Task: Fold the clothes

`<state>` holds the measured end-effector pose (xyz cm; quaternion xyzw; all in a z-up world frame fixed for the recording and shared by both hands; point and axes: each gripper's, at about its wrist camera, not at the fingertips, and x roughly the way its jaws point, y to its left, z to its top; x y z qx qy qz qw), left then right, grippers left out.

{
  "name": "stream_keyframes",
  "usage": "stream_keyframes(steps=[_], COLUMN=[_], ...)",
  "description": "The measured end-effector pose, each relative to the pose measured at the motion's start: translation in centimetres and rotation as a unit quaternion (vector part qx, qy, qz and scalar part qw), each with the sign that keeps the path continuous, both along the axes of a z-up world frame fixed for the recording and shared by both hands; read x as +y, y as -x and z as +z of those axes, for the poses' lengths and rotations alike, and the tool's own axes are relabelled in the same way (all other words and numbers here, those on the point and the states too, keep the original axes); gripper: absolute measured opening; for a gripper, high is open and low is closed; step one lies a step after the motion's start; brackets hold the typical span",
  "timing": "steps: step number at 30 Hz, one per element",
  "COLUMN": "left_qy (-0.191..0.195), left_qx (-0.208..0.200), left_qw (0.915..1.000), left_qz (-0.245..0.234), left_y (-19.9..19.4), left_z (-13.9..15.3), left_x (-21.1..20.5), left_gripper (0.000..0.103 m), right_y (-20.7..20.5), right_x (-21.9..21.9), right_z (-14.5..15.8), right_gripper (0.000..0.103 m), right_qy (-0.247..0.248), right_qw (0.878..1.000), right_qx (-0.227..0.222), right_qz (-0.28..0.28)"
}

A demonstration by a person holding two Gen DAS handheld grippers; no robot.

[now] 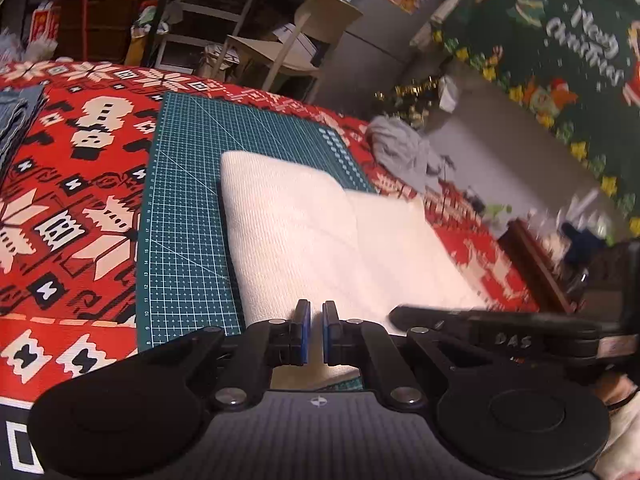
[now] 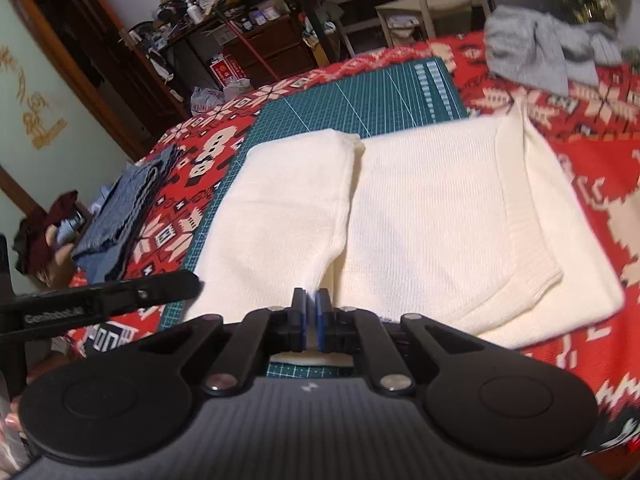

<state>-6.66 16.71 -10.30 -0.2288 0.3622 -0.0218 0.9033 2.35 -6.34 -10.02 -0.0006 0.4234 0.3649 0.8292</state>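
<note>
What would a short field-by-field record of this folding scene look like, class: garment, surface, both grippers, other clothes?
garment: white knit sweater, partly folded, flat
surface: green cutting mat on red patterned cloth
left gripper: at the sweater's near edge, jaws almost closed; grip unclear
right gripper: at the near edge, jaws nearly shut; grip unclear
other clothes: folded denim stack to the left; crumpled grey garment at the far right
</note>
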Motion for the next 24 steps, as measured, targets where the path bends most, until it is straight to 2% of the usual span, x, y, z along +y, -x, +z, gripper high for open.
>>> stream_keyframes(steps=[3, 6, 9, 12, 16, 20, 24], left_qy=[-0.001, -0.004, 0.010, 0.017, 0.013, -0.002, -0.007], left_qx=[0.031, 0.033, 0.035, 0.031, 0.006, -0.009, -0.005], left_qw=[0.9995, 0.9994, 0.9993, 0.9994, 0.9998, 0.9999, 0.9999], left_qz=[-0.008, -0.009, -0.004, 0.003, 0.011, 0.012, 0.011], left_y=[-0.6, -0.5, -0.4, 0.0, 0.5, -0.5, -2.2], left_z=[-1.3, -2.1, -2.1, -1.6, -0.2, 0.8, 0.4], left_x=[-0.2, -0.2, 0.2, 0.4, 0.6, 1.1, 1.6], left_gripper=[0.005, 0.003, 0.003, 0.003, 0.005, 0.005, 0.005], right_y=[0.1, 0.3, 0.4, 0.5, 0.6, -0.1, -0.8], right_x=[0.7, 1.4, 1.3, 0.9, 0.3, -0.2, 0.1], right_z=[-0.5, -0.9, -1.1, -0.7, 0.4, 1.3, 2.3], right_gripper=[0.004, 0.004, 0.004, 0.006, 0.008, 0.012, 0.012], right_qy=[0.012, 0.024, 0.018, 0.012, 0.010, 0.018, -0.001], right_qw=[1.000, 0.999, 1.000, 1.000, 1.000, 1.000, 1.000], right_qx=[0.010, 0.020, 0.017, 0.009, -0.007, -0.015, -0.021], right_qz=[0.005, 0.010, 0.008, 0.007, 0.004, -0.014, -0.016])
